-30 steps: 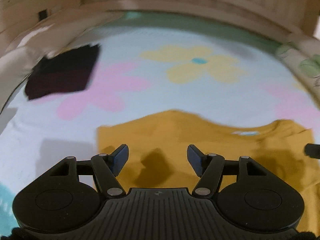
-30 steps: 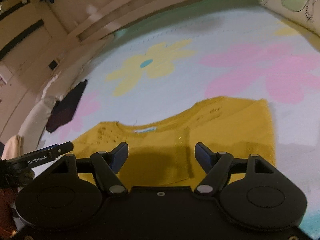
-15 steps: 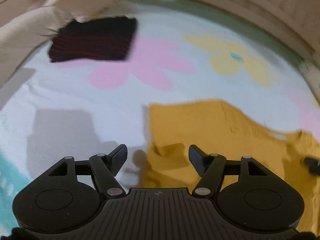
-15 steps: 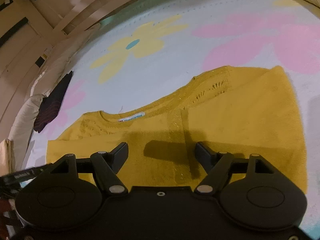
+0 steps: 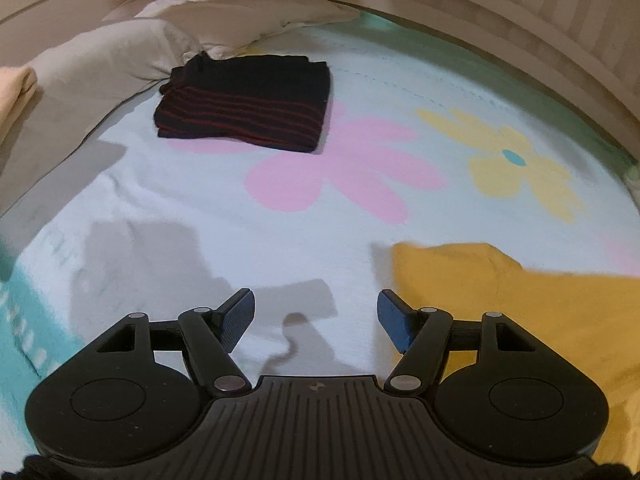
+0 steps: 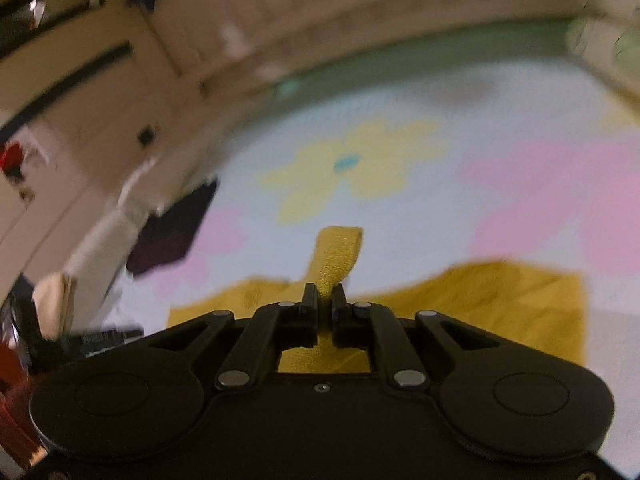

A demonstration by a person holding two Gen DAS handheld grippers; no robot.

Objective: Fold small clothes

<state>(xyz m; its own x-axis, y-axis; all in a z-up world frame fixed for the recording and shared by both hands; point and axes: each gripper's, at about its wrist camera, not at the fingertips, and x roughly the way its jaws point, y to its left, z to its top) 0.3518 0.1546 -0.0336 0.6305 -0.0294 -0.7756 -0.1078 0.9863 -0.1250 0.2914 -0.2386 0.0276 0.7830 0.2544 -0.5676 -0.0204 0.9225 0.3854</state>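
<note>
While the right gripper [image 6: 324,294] is pinching a fold of the yellow top [image 6: 500,304], its jaws are standing almost fully together with a strip of that yellow knit sticking up between the fingers [image 6: 309,300] and curling over above them. Most of the yellow top is lying spread on the flowered bedspread [image 6: 500,92] below and to both sides of this gripper, and the right-wrist picture is blurring heavily, so finer detail of the knit is escaping the eye. In the left-wrist view the left gripper [image 5: 316,316] is hovering with its jaws standing wide apart and nothing between them; only the pale bedspread [image 5: 240,248] and the gripper's own shadow are showing in the gap. Taking the yellow top [image 5: 520,304] as the landmark there, the left gripper's right-hand blue pad [image 5: 394,318] is sitting just beside the garment's near left edge, though whether it is touching the cloth I cannot tell. Well beyond the top, towards the far left, a folded dark garment with red stripes [image 5: 248,104] is resting flat on the bedspread, its far edge lying against the cream pillows [image 5: 120,52]. Between that folded piece and the yellow top a pink flower print [image 5: 340,172] is spreading across the cover, and to the right of it, beyond the top, a yellow flower print [image 5: 520,168] is showing.
</note>
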